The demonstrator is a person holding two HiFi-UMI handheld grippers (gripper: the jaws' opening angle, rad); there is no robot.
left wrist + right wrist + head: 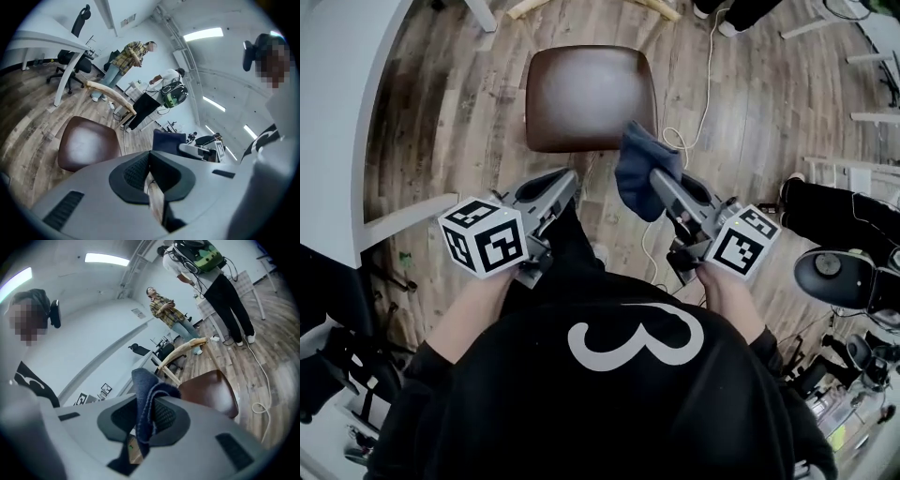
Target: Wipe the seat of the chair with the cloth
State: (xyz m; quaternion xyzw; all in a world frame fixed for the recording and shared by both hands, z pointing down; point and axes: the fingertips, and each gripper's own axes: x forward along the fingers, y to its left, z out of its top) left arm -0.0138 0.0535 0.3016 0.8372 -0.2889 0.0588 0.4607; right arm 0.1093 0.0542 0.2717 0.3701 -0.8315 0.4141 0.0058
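Observation:
The chair's brown padded seat (591,97) lies on the wood floor ahead of me, bare and glossy; it also shows as the seat (88,147) in the left gripper view and the seat (211,390) in the right gripper view. A dark blue cloth (643,169) hangs from my right gripper (657,177), which is shut on it just off the seat's near right corner; the cloth (146,404) sticks up between the jaws. My left gripper (568,180) hovers near the seat's front edge, shut with nothing in it.
A white cable (703,94) snakes over the floor right of the chair. The chair's wooden backrest (111,95) stands beyond the seat. A white desk (337,112) runs along the left. Two people (145,89) stand farther off, and office chairs (75,61) sit by the desk.

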